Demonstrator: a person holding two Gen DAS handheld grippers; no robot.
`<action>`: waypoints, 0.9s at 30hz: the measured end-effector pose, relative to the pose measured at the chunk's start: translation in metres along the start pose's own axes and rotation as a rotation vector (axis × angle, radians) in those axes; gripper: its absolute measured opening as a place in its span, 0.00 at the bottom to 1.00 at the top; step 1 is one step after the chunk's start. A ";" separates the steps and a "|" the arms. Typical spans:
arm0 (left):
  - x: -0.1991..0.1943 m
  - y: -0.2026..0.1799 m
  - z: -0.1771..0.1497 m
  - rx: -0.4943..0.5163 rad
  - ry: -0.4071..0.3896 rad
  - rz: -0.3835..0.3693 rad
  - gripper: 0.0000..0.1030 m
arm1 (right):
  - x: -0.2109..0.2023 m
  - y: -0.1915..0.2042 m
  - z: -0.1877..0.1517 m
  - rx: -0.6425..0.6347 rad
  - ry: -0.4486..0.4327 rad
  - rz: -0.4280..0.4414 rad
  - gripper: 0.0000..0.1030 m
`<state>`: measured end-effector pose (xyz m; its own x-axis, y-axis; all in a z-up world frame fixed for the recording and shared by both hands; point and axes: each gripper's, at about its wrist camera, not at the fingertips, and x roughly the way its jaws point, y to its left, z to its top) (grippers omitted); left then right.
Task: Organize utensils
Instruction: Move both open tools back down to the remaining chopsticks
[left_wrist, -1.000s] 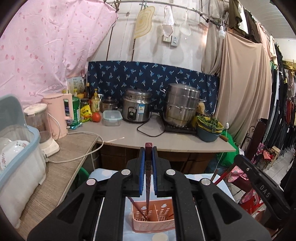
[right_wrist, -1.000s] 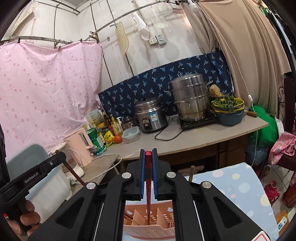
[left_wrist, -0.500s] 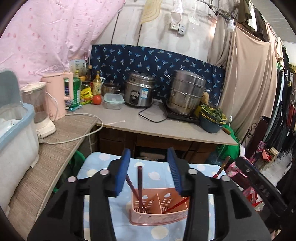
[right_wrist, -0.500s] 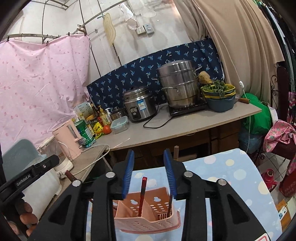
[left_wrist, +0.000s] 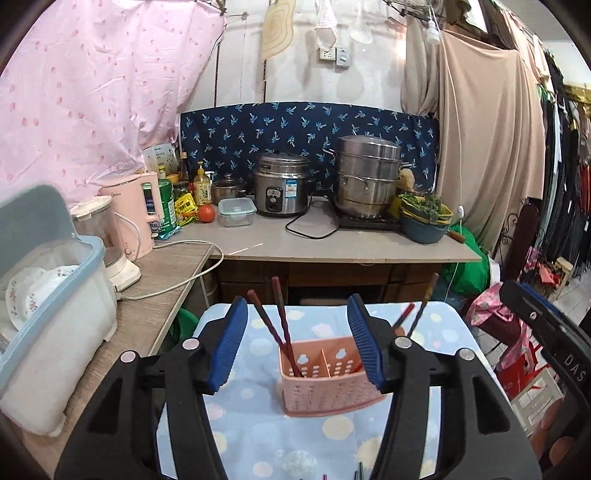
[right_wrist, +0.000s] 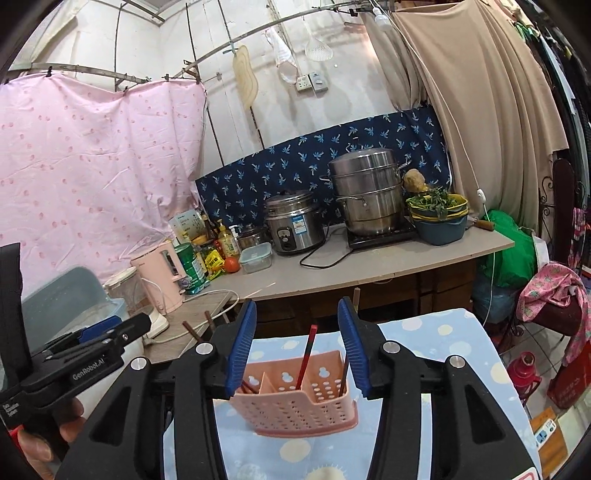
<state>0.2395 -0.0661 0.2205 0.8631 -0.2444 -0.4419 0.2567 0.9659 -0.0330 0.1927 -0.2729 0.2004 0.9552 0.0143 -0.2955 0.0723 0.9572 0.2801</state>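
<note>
step: release after dropping chopsticks | left gripper (left_wrist: 295, 343): jaws opening, nothing pinched | right gripper (right_wrist: 297, 341): jaws opening, nothing pinched | chopsticks (left_wrist: 280, 325): standing in pink basket (left_wrist: 325, 391) on spotted cloth (left_wrist: 258, 435) | next: likely fetch remaining utensils at cloth's near edge

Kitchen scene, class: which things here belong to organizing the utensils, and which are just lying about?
Belong to the job:
- pink utensil holder
- chopsticks standing in it
- left gripper and right gripper, jaws opening, nothing between them

Lying about:
- rice cooker
- steamer pot
- pink kettle
- tomato
</note>
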 end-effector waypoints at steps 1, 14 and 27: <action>-0.005 -0.001 -0.002 0.005 0.002 0.002 0.57 | -0.007 0.000 -0.001 0.003 0.002 0.004 0.44; -0.061 -0.009 -0.054 0.067 0.065 0.034 0.69 | -0.085 0.016 -0.054 -0.058 0.038 0.003 0.45; -0.083 0.009 -0.125 0.039 0.177 0.050 0.69 | -0.126 0.032 -0.118 -0.119 0.116 -0.005 0.45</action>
<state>0.1157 -0.0262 0.1447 0.7861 -0.1741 -0.5931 0.2353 0.9716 0.0267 0.0405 -0.2096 0.1389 0.9149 0.0365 -0.4020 0.0355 0.9848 0.1702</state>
